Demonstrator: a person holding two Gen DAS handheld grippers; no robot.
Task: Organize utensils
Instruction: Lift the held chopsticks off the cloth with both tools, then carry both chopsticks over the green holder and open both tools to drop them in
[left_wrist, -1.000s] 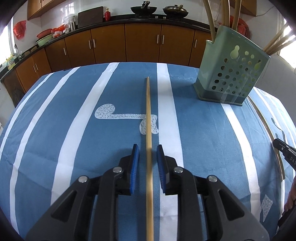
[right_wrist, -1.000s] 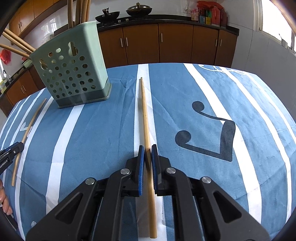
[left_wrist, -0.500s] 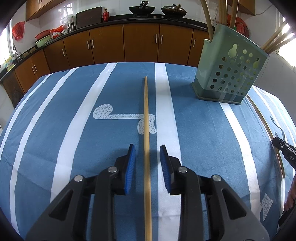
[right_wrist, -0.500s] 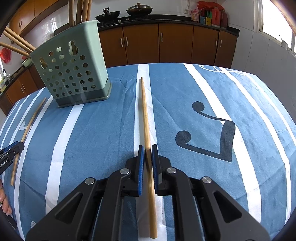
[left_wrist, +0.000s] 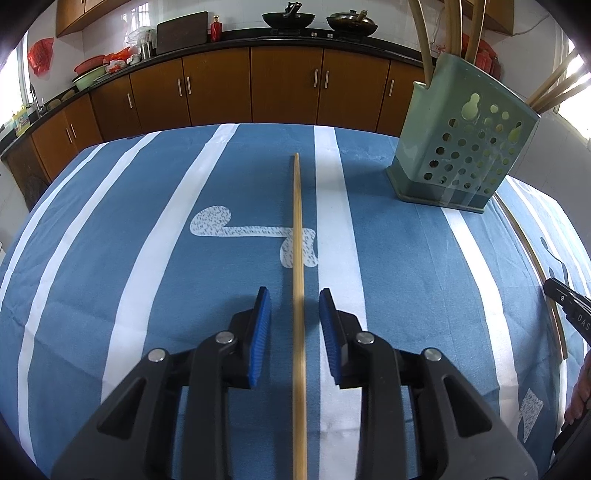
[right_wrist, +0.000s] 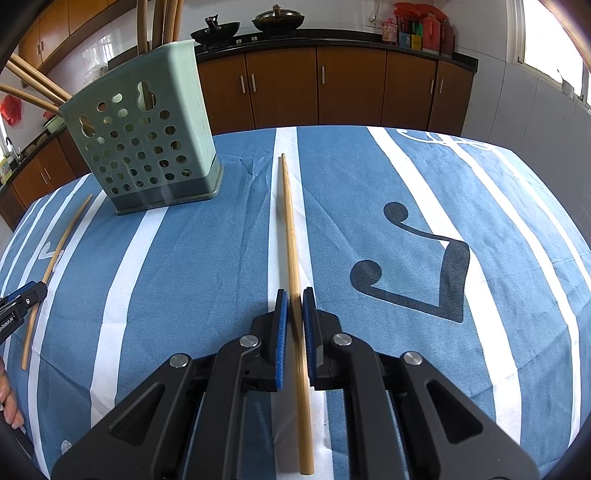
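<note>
Chopstick (right_wrist: 291, 236) pinched in my right claw (right_wrist: 293, 295); left claw (left_wrist: 295, 299) slack astride another; lift level toward holder (right_wrist: 147, 144).

Both the left gripper (left_wrist: 295, 306) and the right gripper (right_wrist: 294, 306) have matte black angular frames with triangular cut-outs at seven and five o'clock, round silver screws, and ribbed blue pads (left_wrist: 263, 332) lining the fingers.

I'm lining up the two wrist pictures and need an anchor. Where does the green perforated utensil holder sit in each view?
Left wrist view: green utensil holder stands upper right, on the far part of the striped tablecloth.
Right wrist view: holder stands upper left, chopsticks sticking out of its top.
Shared landmark: the two woks on the back counter.
</note>
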